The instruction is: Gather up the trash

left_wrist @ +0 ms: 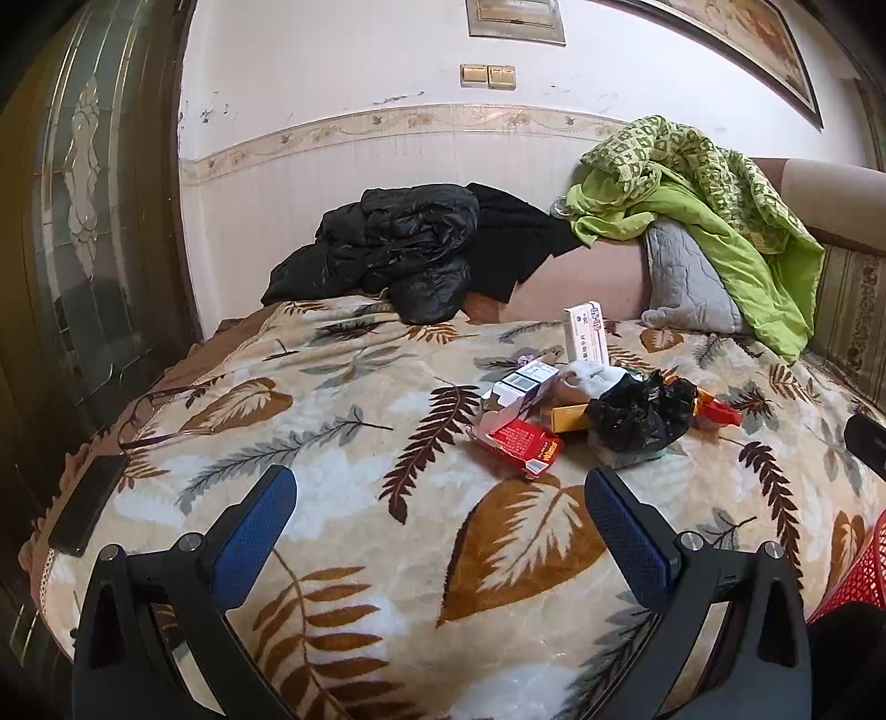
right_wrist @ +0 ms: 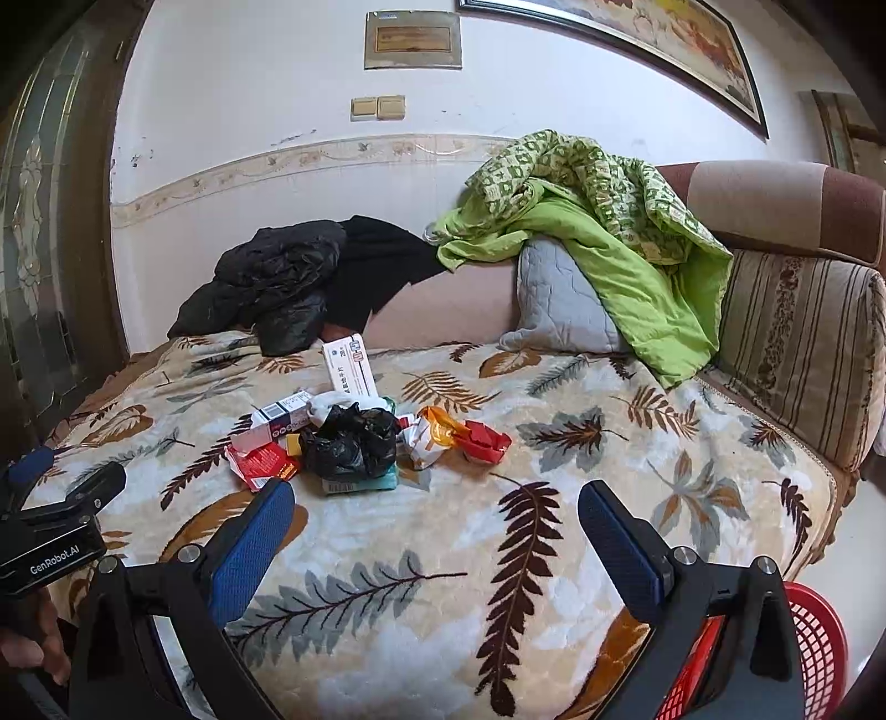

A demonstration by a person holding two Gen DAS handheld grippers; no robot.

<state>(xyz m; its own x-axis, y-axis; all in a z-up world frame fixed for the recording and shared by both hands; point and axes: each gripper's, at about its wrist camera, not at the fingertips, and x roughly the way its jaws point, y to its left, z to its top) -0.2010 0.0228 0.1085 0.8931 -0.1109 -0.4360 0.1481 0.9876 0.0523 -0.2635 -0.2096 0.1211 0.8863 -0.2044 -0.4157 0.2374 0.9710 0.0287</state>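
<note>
Crumpled black plastic bag (right_wrist: pixel 352 443) was seen at the centre of a trash heap on the leaf-patterned blanket (right_wrist: pixel 498 554), left of frame centre, ringed by a red carton (right_wrist: pixel 263 465), a white medicine box (right_wrist: pixel 350 368) and an orange wrapper (right_wrist: pixel 443 429). Both the left tongs (left_wrist: pixel 440 512) and right tongs (right_wrist: pixel 437 518) were held wide open and empty, short of the heap. A red basket (right_wrist: pixel 814 642) was visible at lower right.

Home living rm/bedroom. Sofa bed w/ leaf-print blanket (right_wrist: pixel 554 399), grey pillow (right_wrist: pixel 559 310), green quilt (right_wrist: pixel 609 221), black jacket (left_wrist: pixel 387 243) piled at back. Framed picture (right_wrist: pixel 664 50) and wall switches (right_wrist: pixel 377 108) on white wall.
</note>
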